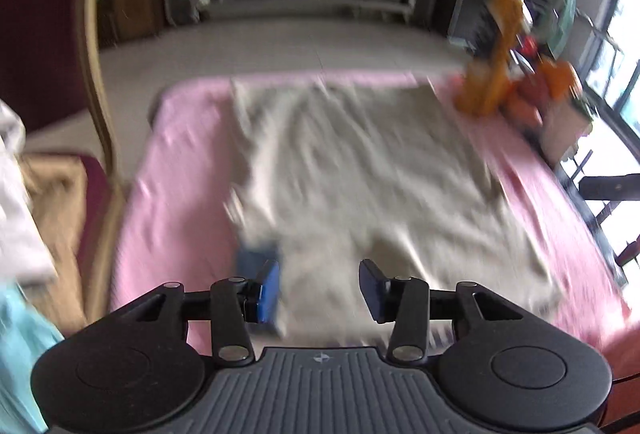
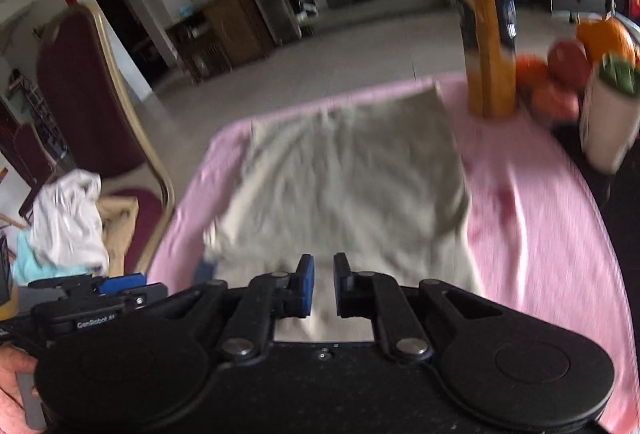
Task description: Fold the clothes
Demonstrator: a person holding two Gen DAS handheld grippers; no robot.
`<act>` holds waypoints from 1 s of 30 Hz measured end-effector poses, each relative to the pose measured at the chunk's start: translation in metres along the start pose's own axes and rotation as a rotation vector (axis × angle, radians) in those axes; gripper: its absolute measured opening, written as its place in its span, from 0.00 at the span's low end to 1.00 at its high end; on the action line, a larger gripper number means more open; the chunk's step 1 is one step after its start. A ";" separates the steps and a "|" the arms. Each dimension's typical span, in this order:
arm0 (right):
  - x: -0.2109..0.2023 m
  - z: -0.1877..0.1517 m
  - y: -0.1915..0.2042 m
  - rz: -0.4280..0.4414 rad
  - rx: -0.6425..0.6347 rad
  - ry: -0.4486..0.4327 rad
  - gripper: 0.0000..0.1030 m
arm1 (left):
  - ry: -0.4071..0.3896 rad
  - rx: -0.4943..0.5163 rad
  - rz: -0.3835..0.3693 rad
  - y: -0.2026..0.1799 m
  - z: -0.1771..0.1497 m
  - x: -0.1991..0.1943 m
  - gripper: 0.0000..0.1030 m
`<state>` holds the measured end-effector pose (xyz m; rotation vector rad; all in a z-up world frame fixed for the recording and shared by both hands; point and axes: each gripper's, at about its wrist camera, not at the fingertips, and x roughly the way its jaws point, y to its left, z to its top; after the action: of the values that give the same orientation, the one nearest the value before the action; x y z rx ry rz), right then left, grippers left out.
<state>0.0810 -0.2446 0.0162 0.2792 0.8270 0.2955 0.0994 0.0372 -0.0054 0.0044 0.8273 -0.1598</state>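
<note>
Limp grey garment [image 1: 360, 170] at frame centre: soft, light; grip near hem. Left gripper [image 1: 319, 290] fingers spread; right gripper [image 2: 323, 286] fingers narrowly apart, empty.

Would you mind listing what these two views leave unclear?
- Orange bottle's label: motion-blurred in both views, unreadable.
- Beige garment on the pink cloth: type blurred; near hem hidden by the right gripper.
- Clothes pile on the chair: cut off by left edge.
</note>
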 end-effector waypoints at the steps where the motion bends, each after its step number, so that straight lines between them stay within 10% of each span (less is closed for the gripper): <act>1: 0.012 0.013 -0.003 -0.022 -0.006 -0.014 0.10 | -0.011 -0.010 0.012 0.007 0.013 0.005 0.43; 6: 0.076 0.076 -0.020 -0.136 -0.037 -0.081 0.35 | -0.011 -0.072 0.070 0.043 0.078 0.069 0.57; 16: 0.246 0.158 -0.087 -0.306 0.008 -0.071 0.35 | 0.070 -0.111 0.190 0.104 0.142 0.257 0.59; 24: 0.321 0.176 -0.122 -0.398 0.066 -0.094 0.44 | 0.075 -0.153 0.180 0.131 0.166 0.322 0.62; 30: 0.352 0.172 -0.132 -0.439 0.052 -0.051 0.31 | 0.017 -0.116 0.194 0.124 0.164 0.333 0.64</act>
<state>0.4553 -0.2606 -0.1577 0.1462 0.8239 -0.1435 0.4588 0.1022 -0.1460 -0.0228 0.8468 0.0712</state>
